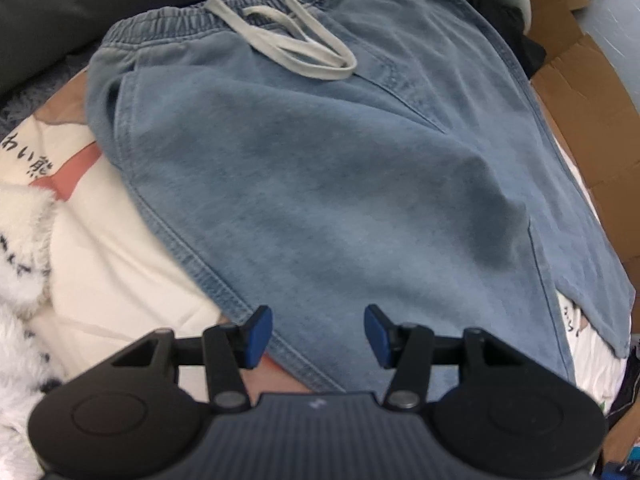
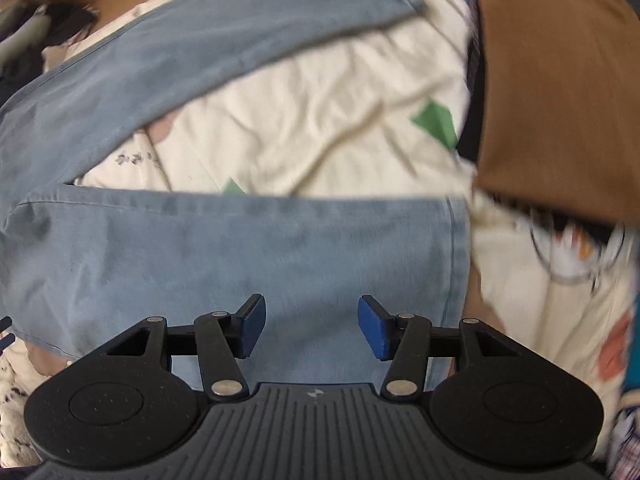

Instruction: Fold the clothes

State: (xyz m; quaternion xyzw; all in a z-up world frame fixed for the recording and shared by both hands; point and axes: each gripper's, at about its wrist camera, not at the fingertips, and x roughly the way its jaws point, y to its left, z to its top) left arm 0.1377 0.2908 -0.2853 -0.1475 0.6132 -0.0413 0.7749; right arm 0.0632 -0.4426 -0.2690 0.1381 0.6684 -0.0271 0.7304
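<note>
Both grippers, left gripper (image 1: 318, 336) and right gripper (image 2: 311, 326), hang with jaws apart, holding nothing. Blue jeans (image 1: 320, 184) lie spread just under them on a cream blanket (image 2: 320, 120).

The trousers (image 1: 320, 168) are seen in a washed light blue, with darker blue stitching along the seams — the drawstring (image 1: 296, 44) is pale grey. A cream sheet (image 2: 320, 120) is printed with green shapes, salmon-pink patches and dark lettering. Brown cardboard (image 1: 580, 92) is shown at the edge. Each tool (image 1: 318, 336) is black — the pads (image 2: 370, 328) are bright blue.
</note>
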